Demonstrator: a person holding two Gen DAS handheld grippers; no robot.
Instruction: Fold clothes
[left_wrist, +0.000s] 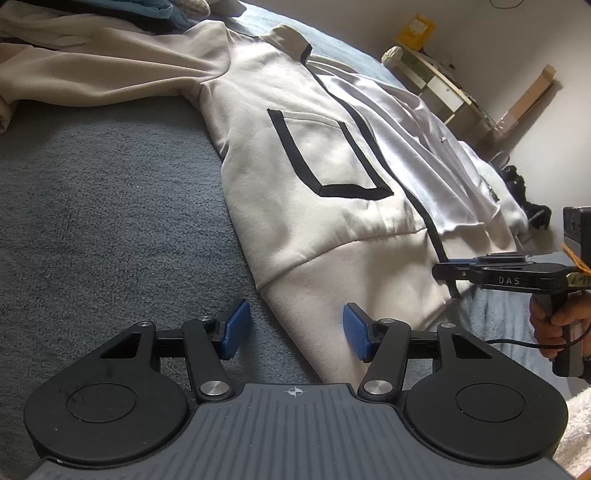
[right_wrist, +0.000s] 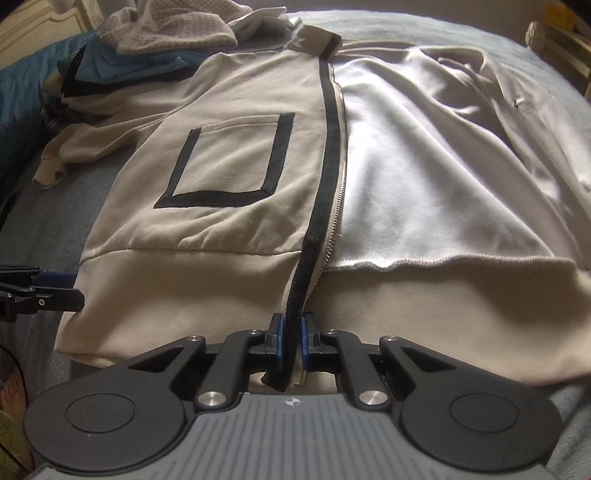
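Observation:
A cream zip jacket (left_wrist: 295, 184) with black trim and a black-outlined pocket (left_wrist: 325, 155) lies spread on a grey blanket (left_wrist: 110, 206). Its right front is folded open, showing white lining (right_wrist: 424, 177). My left gripper (left_wrist: 291, 328) is open at the jacket's bottom hem corner; its right pad (left_wrist: 356, 332) rests on the hem and its left pad is over the blanket. My right gripper (right_wrist: 291, 339) is shut on the black zipper edge (right_wrist: 295, 295) at the hem. It also shows in the left wrist view (left_wrist: 447, 267). The left gripper appears in the right wrist view (right_wrist: 55, 291).
A pile of other clothes (right_wrist: 155, 40), blue, black and knitted cream, lies past the jacket's left sleeve (right_wrist: 74, 155). A round shelf unit (left_wrist: 443, 88) and a wall stand beyond the bed's far side. A hand (left_wrist: 557, 325) holds the right gripper's handle.

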